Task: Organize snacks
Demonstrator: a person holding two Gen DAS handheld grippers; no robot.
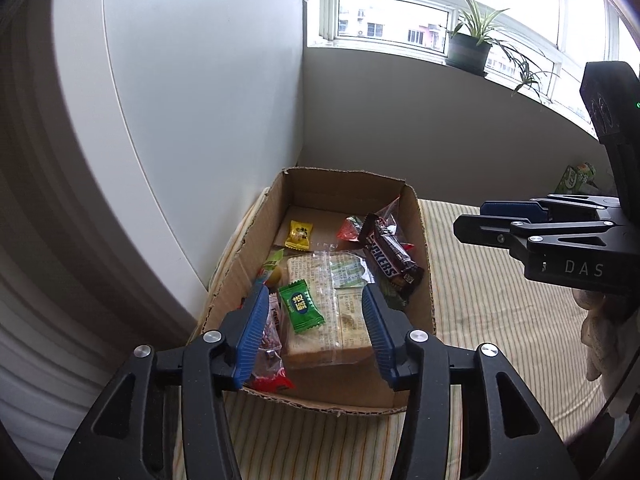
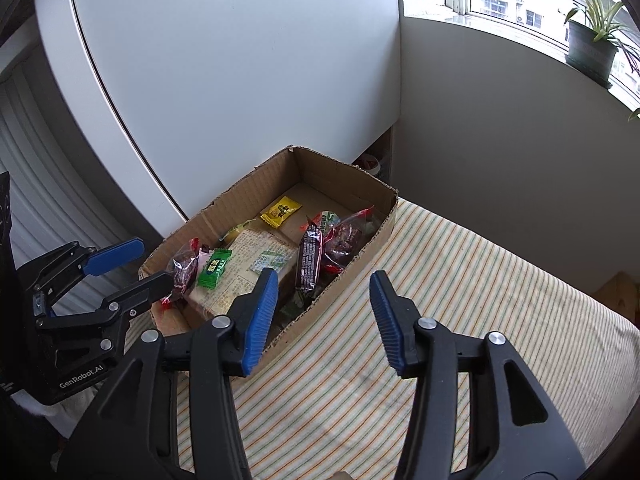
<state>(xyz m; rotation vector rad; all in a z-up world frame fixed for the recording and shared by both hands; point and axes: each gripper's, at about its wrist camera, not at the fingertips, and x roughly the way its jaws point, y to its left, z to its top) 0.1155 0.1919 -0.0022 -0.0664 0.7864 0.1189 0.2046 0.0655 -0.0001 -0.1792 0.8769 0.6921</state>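
Both grippers sit nearest the lens, blue-padded, jaws apart, nothing between the pads. Left gripper [image 1: 316,334] hangs over the near end of the cardboard box [image 1: 420,248]; right gripper [image 2: 324,320] hangs just outside the box's right wall, over the striped cloth [image 2: 440,280].

Snacks all lie inside the box. Big clear-wrapped cracker pack [image 1: 324,312] lies flat in the middle: I judge it stiff and brittle, heaviest thing here, film slippery. I'd take it across the short sides, light squeeze. Green candy [image 1: 301,307] rests on top of it, near-left; tiny, light, crinkly, pinch by the body, not the frilled ends. Snickers bar [image 1: 390,254] leans on the right wall, tilted; firm, grab mid-length across the width. Yellow candy [image 1: 298,235] lies alone on the far floor, easy pick. Red date bag [image 1: 269,356] at the near-left corner, and another red bag [image 2: 344,240] at the far right: soft, lumpy, loose film, likely to slide, so grip the bulge.

Box itself looks light, torn rim, may shift if nudged.
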